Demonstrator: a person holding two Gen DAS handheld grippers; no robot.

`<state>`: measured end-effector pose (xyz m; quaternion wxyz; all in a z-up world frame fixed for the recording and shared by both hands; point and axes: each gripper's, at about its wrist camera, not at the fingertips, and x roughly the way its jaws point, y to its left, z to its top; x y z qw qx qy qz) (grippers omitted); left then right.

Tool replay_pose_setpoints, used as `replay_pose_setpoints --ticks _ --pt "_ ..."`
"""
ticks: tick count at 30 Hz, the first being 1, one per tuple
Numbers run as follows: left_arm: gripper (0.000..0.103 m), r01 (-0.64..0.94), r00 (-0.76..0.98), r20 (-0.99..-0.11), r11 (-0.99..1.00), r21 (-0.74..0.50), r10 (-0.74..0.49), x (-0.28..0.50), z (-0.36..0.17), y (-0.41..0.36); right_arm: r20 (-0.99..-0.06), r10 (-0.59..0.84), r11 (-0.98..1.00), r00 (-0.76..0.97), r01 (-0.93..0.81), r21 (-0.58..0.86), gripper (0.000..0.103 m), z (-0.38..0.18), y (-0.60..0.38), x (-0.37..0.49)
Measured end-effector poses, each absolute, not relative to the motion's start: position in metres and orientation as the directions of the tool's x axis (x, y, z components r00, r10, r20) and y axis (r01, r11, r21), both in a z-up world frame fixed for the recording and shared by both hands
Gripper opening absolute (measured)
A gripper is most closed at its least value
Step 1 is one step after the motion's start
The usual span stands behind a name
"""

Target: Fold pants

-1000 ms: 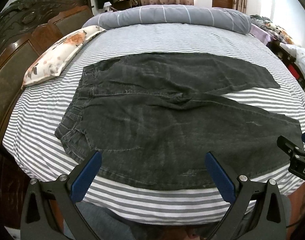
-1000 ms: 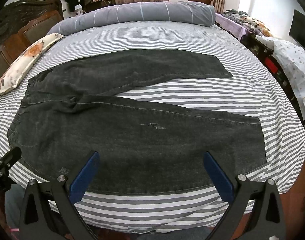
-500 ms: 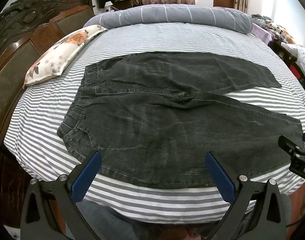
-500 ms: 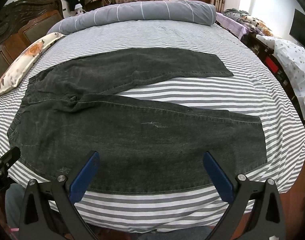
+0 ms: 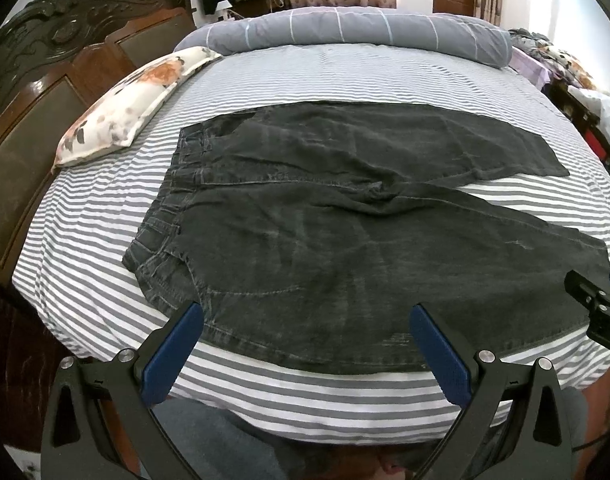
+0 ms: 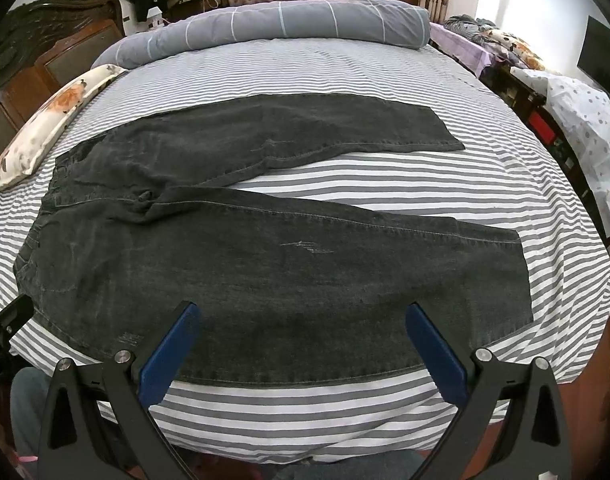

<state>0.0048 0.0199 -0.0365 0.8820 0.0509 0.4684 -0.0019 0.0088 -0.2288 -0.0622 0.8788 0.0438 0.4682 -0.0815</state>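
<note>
While nothing is gripped yet, I read this as the very start of the fold: the pants (image 5: 345, 240) lie spread flat on the striped bed (image 5: 85, 240), legs splayed in a V, no fold made.

Left wrist view first. My left gripper (image 5: 305, 344) hovers with its blue fingers (image 5: 173, 352) wide apart and empty, over the near edge of the hip area. The waistband is off to the left, near the floral pillow (image 5: 121, 112) but apart from it, and the dark denim runs between and beyond the fingers. The right gripper's tip pokes in at the right edge.

Right wrist view now. The right gripper (image 6: 303, 346) is also spread open, holding nothing, above the near leg's outer seam, with the hem well off to the right. The far leg stretches toward the rolled grey duvet (image 6: 285, 24) (clear of it).

Next move, as I judge it: drop both grippers onto the near leg's edge, pinch the denim, and carry it over onto the far leg. Thick fabric, so a shallow bite may slip.
</note>
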Motion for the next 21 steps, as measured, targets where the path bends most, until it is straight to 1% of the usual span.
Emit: replay_pose_setpoints --ticks 21 --pt "0.102 0.059 0.556 -0.830 0.993 0.097 0.048 0.0044 -0.0405 0.0195 -0.835 -0.099 0.985 0.542 0.174 -0.004 0.102 -0.0631 -0.2277 0.0094"
